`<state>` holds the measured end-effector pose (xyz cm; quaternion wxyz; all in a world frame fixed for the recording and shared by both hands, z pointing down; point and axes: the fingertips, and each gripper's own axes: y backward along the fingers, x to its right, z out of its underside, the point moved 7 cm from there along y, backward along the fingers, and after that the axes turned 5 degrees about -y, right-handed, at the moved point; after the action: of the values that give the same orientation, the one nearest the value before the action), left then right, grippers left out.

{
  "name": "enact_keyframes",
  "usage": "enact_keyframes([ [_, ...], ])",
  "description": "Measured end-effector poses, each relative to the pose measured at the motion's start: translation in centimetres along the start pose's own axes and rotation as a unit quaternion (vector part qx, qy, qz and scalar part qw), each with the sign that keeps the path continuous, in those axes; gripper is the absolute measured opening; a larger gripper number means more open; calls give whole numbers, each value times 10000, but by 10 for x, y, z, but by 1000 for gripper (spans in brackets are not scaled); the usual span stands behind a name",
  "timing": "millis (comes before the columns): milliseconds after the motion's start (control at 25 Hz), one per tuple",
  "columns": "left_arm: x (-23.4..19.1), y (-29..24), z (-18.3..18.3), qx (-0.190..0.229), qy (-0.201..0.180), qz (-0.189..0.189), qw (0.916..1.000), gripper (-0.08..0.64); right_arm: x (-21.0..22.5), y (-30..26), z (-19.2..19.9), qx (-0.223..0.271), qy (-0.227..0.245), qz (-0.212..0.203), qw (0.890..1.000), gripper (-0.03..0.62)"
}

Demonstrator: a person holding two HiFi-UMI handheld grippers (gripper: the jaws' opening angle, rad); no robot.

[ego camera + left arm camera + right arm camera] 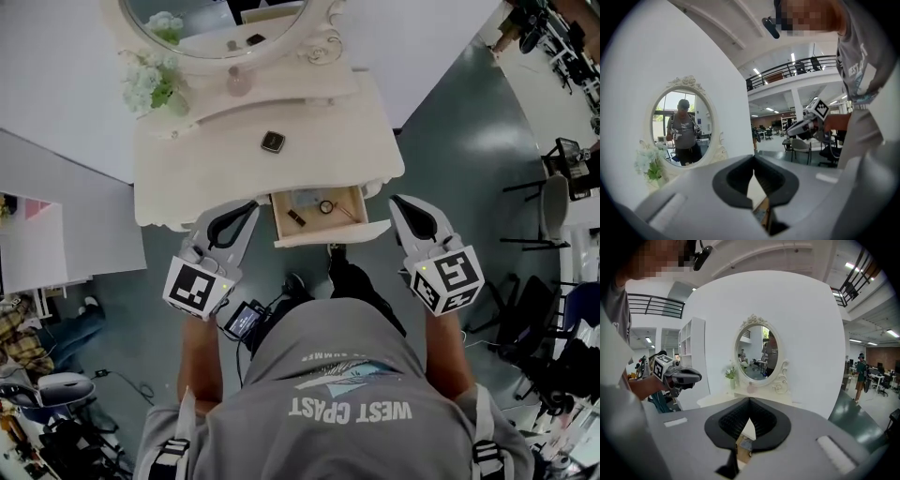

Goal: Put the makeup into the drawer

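Observation:
A dark square makeup compact (pixel 272 142) lies on top of the cream dressing table (pixel 187 178). Below it the drawer (pixel 349 202) stands pulled out, with a small dark stick (pixel 296 217), a round item (pixel 325 207) and a thin stick inside. My left gripper (pixel 251 204) hangs just left of the drawer, shut and empty. My right gripper (pixel 396 200) hangs just right of the drawer, its jaws closed with nothing between them. In the left gripper view the left gripper's (pixel 753 157) pads meet. Those of the right gripper (pixel 749 399) meet too, with the drawer (pixel 745 445) showing below them.
An oval mirror (pixel 225 28), white flowers (pixel 150 84) and a pink bottle (pixel 238 82) stand at the back of the table. A white cabinet (pixel 37 244) is at the left. Office chairs (pixel 553 206) stand at the right. Cables lie on the floor near the person's feet.

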<state>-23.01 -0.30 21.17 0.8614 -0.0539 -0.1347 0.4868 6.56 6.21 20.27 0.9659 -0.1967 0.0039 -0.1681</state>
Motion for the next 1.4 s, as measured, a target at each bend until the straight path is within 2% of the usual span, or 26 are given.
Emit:
enact_keyframes([
  [120,-11,-3,8,-113,32,-210,9997,2,6,-27,-1,-34,34,-248,9997,2],
  [280,-21,-4,2,-197,-53,-602,9980,2,15,-54,-11,-36,118,-587,9982,2],
  [440,-31,-13,5,-404,-43,-799,9960,3,28,-74,-27,48,173,-819,9965,2],
  [1000,-50,-73,25,-660,127,-895,9937,3,86,-119,-12,-183,-3,-1059,9942,2],
  [1400,-86,-115,69,-1050,376,-736,9910,3,109,-162,9,-598,-143,-1102,9920,2],
])
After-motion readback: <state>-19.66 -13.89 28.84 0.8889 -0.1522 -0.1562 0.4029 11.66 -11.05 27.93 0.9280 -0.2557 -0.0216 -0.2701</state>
